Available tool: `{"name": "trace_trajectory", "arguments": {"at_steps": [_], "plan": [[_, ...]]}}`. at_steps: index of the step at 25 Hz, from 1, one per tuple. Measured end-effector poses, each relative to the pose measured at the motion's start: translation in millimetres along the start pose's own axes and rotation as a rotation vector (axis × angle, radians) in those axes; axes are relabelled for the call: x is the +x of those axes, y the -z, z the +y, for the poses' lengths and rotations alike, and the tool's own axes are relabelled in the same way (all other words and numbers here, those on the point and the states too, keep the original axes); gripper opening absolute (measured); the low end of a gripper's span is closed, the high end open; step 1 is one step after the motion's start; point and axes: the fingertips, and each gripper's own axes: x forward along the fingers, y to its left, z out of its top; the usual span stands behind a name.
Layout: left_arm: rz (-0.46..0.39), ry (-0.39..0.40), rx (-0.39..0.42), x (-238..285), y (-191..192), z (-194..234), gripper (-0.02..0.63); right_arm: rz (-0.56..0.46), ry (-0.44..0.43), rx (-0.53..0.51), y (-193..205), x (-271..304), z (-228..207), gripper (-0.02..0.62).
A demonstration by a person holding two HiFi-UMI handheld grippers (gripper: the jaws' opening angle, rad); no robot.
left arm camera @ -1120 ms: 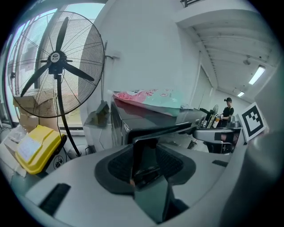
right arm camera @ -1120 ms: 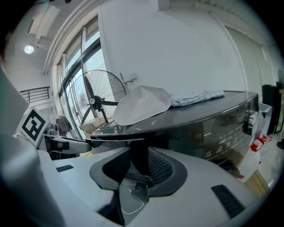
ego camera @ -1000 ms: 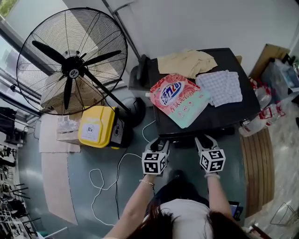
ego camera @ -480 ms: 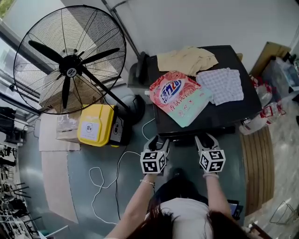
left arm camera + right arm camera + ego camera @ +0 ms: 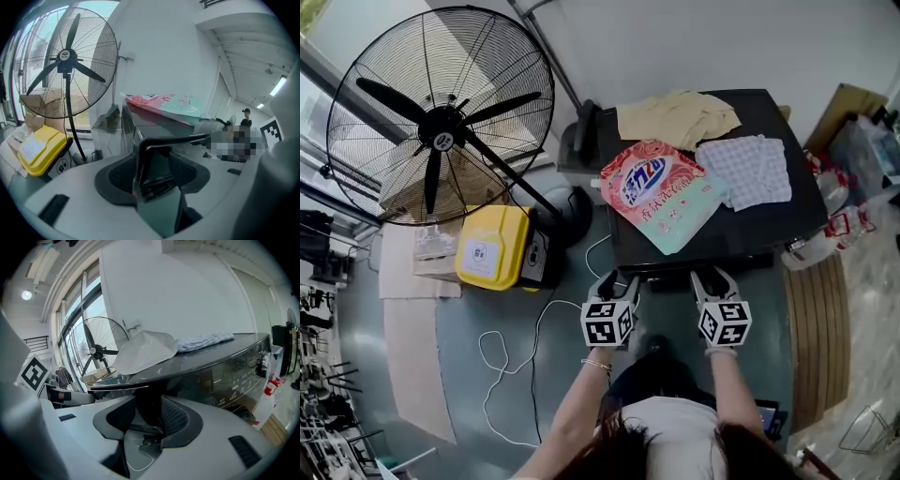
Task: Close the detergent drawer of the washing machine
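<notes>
The dark washing machine [image 5: 769,225] stands ahead of me, seen from above. Its detergent drawer [image 5: 667,281] juts a little from the front edge, between my two grippers. My left gripper [image 5: 619,281] is at the drawer's left end. In the left gripper view the drawer's corner [image 5: 157,154] stands between the wide open jaws of that gripper [image 5: 152,176]. My right gripper [image 5: 712,278] is at the drawer's right side. The right gripper [image 5: 146,420] is open too, with the dark front edge [image 5: 147,406] between its pads [image 5: 176,416]. Neither pad pair visibly presses.
A pink and green detergent bag [image 5: 661,192], a beige cloth [image 5: 675,117] and a checked cloth [image 5: 745,173] lie on the machine's top. A big floor fan [image 5: 441,117] and a yellow box [image 5: 492,248] stand left. A white cable [image 5: 516,356] loops on the floor. Wooden slats [image 5: 816,337] lie right.
Both grippers' jaws look slightly wider than a second ago. Both hands have stayed at the machine's front edge.
</notes>
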Motion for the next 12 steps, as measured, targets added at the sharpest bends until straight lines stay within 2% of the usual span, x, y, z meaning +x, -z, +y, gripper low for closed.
{"name": "trace_trajectory", "arguments": {"at_steps": [9,12], "plan": [[0.0,-0.021,-0.001,2.8,0.3,-0.3,0.215,0.003,0.013,0.019,0.9,3.3,-1.0,0.176],[0.001,-0.035,-0.014,6.7,-2.5,2.1,0.215,0.007,0.052,0.034,-0.6,5.3,-4.8,0.176]]}}
